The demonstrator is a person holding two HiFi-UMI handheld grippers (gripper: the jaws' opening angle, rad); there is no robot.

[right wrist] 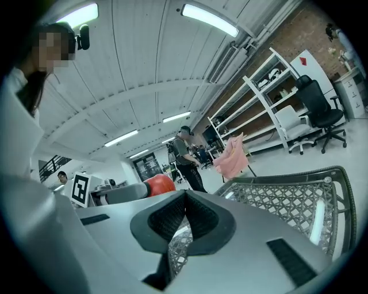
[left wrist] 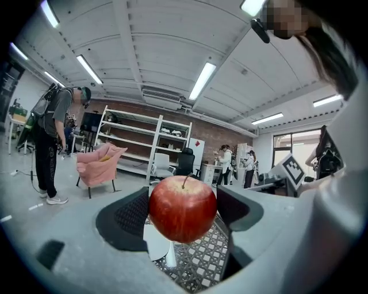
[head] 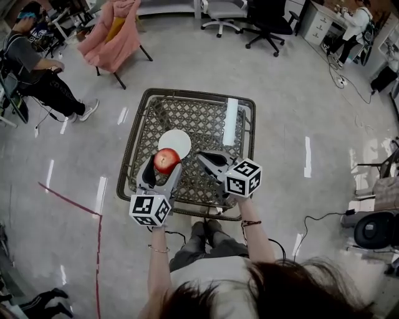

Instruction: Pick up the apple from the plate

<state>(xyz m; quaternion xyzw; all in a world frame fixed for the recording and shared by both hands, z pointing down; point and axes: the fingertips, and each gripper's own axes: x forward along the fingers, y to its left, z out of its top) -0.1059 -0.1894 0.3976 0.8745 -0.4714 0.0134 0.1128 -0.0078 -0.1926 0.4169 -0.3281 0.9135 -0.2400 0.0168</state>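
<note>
Red apple (left wrist: 183, 208) sits clamped in the left claw (head: 164, 166); the right gripper view best shows the right claw (right wrist: 184, 213) closed.

Apple (head: 166, 159): one
Plate (head: 176, 141): one
Table (head: 133, 149): one
Grippers: two, left gripper (head: 162, 169) and right gripper (head: 202, 157)
Pink chair (head: 115, 34): one
Office chairs: two, black office chair (head: 269, 22) and grey office chair (head: 223, 12)

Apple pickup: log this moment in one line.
left gripper: shut on apple | apple: above plate | right gripper: shut, empty
</note>
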